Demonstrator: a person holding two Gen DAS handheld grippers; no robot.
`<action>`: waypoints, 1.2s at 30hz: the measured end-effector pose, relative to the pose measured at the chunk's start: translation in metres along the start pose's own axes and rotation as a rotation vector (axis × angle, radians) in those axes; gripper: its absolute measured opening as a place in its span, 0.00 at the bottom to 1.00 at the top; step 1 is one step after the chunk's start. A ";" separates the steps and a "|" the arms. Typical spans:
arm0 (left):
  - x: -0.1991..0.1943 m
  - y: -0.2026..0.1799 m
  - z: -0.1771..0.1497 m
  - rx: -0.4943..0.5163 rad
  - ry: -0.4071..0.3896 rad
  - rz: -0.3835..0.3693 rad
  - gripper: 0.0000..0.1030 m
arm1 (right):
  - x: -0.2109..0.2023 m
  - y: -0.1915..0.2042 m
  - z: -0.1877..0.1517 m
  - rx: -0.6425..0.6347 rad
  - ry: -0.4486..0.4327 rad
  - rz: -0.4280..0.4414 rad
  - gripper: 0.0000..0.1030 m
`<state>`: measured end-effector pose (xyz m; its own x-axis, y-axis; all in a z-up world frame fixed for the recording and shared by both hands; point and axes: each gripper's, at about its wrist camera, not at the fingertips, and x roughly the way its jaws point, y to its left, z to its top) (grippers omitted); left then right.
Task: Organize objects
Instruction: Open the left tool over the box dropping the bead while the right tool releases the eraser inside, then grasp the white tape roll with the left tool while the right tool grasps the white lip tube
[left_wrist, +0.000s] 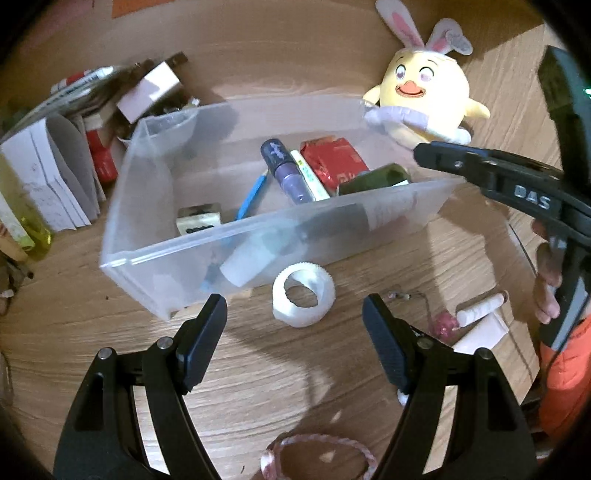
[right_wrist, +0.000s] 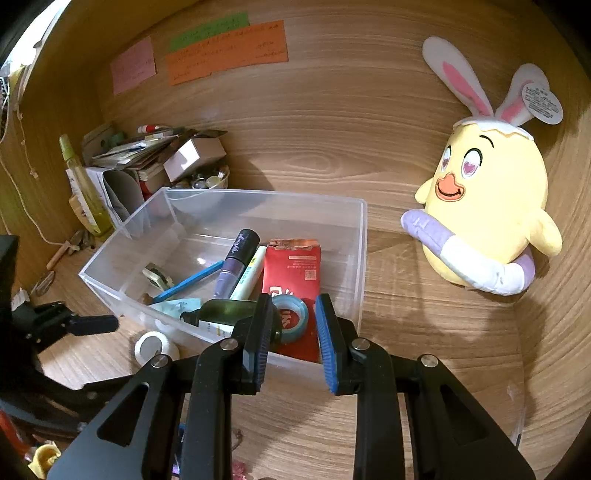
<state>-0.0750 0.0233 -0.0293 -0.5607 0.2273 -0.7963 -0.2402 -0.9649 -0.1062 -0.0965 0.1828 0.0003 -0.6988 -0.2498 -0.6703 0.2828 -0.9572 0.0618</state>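
A clear plastic bin (left_wrist: 155, 236) (right_wrist: 110, 291) stands on the wooden desk. It holds a purple tube (left_wrist: 286, 173) (right_wrist: 236, 266), a blue pen (right_wrist: 188, 282), a red packet (left_wrist: 332, 160) (right_wrist: 291, 266), a dark green bottle (right_wrist: 225, 314) and a blue tape roll (right_wrist: 291, 317). My left gripper (left_wrist: 295, 325) is open and empty, just in front of a white tape roll (left_wrist: 304, 295) (right_wrist: 151, 347) lying outside the bin. My right gripper (right_wrist: 291, 328) is open above the bin's near corner, with the blue tape roll lying in the bin between its fingers.
A yellow chick plush (left_wrist: 424, 96) (right_wrist: 487, 218) with bunny ears sits right of the bin. Books, boxes and a yellow bottle (right_wrist: 83, 188) crowd the back left. A white tube (left_wrist: 480, 310), a pink charm and a pink rope ring (left_wrist: 317, 454) lie near me.
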 end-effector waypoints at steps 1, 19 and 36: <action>0.002 0.000 0.001 -0.005 0.004 -0.003 0.73 | -0.002 0.000 -0.001 0.001 -0.002 0.005 0.21; 0.025 -0.005 0.007 -0.037 0.067 -0.032 0.42 | -0.053 -0.011 -0.068 0.044 0.042 0.060 0.39; 0.003 -0.002 -0.004 -0.044 0.028 -0.024 0.38 | -0.034 -0.009 -0.116 0.000 0.177 0.014 0.39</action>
<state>-0.0734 0.0253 -0.0339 -0.5326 0.2473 -0.8095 -0.2181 -0.9642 -0.1511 0.0009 0.2167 -0.0634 -0.5678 -0.2337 -0.7893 0.2917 -0.9538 0.0726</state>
